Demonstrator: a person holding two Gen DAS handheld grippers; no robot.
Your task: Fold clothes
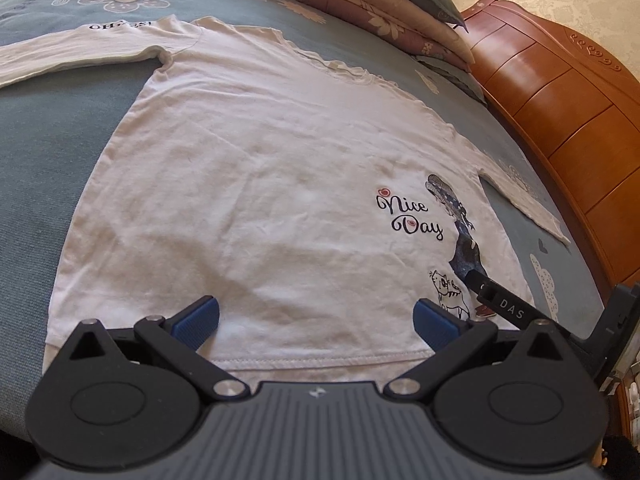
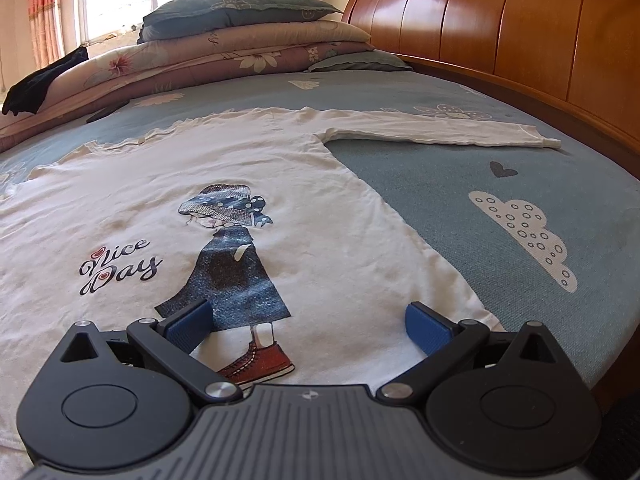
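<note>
Left wrist view: left claw [image 1: 316, 320] spread wide, empty, low centre over the shirt [image 1: 248, 184] hem, shirt flat on the bed [image 1: 48, 160]. Right claw [image 2: 308, 326] likewise apart, empty, by the lower-right corner. Uneven grabs could skew the fold.

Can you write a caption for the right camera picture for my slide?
Open right gripper hovers over the hem of a white "Nice Day" shirt spread flat on a blue bed.

bed [image 2: 420, 184] near edge: open, both hand-held grippers over shirt [image 2: 340, 240] hem | right edge: bare sheet, open up to wooden headboard [image 2: 520, 40] | far edge: stacked quilts and pillows [image 2: 240, 40] block | left edge: open
</note>
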